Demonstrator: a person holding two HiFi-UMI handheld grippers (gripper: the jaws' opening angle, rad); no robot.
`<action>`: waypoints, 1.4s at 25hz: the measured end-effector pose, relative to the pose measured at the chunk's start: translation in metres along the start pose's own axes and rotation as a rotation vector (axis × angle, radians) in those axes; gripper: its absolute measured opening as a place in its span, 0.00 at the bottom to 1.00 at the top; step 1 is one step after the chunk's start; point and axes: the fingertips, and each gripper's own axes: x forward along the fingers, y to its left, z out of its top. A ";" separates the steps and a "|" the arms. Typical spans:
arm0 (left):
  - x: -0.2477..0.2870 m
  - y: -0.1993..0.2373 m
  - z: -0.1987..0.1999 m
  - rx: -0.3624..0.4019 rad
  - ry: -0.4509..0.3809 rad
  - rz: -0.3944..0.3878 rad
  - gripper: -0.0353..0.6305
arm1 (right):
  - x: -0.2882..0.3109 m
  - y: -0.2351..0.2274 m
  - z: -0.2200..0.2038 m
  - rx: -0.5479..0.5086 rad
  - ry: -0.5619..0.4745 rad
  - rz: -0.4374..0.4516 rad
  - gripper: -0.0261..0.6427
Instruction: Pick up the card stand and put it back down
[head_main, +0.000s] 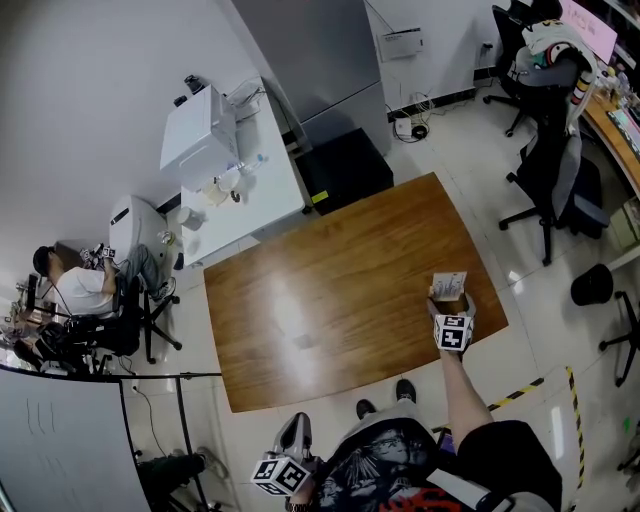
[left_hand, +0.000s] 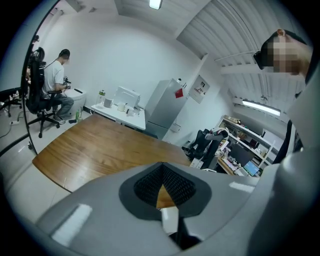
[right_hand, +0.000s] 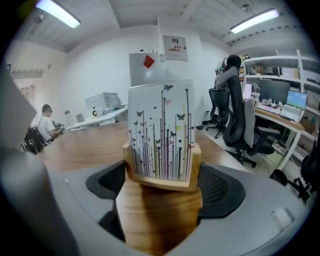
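**Card stand bracketed by the right gripper, sitting on the wood**

The right gripper (right_hand: 162, 186) has its jaws spread wide, one dark pad on each side of the card stand (right_hand: 161, 135). The pads sit just beside the wooden base, and I can't see any clear squeeze on it. I'd call that gripper open around the stand, not clamped on it.

The stand is upright, with a butterfly-patterned card in its slot. It looks to be resting on the tabletop (head_main: 330, 280), with a shadow under its front edge. From above it stands near the tabletop's right-hand corner on the person's side, directly ahead of that gripper.

The left gripper (left_hand: 162, 192) has its jaws drawn together on nothing. It is held low by the person's body, off the tabletop and well away from the stand.

As for progress, the stand is down and nothing is carrying it. I judge this to be one end of the job: either the grasp is about to be made, or the stand has been set back. This moment alone doesn't say which. If it's the first, the squeeze, the lift and the set-down all remain.
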 end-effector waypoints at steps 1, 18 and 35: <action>0.000 -0.001 -0.001 -0.002 -0.001 -0.003 0.04 | -0.006 0.000 0.002 0.003 -0.015 0.005 0.71; -0.008 0.016 0.049 0.089 -0.155 0.034 0.04 | -0.177 0.111 0.141 -0.137 -0.334 0.243 0.71; -0.051 0.046 0.061 0.069 -0.231 0.035 0.04 | -0.213 0.183 0.150 -0.238 -0.372 0.315 0.70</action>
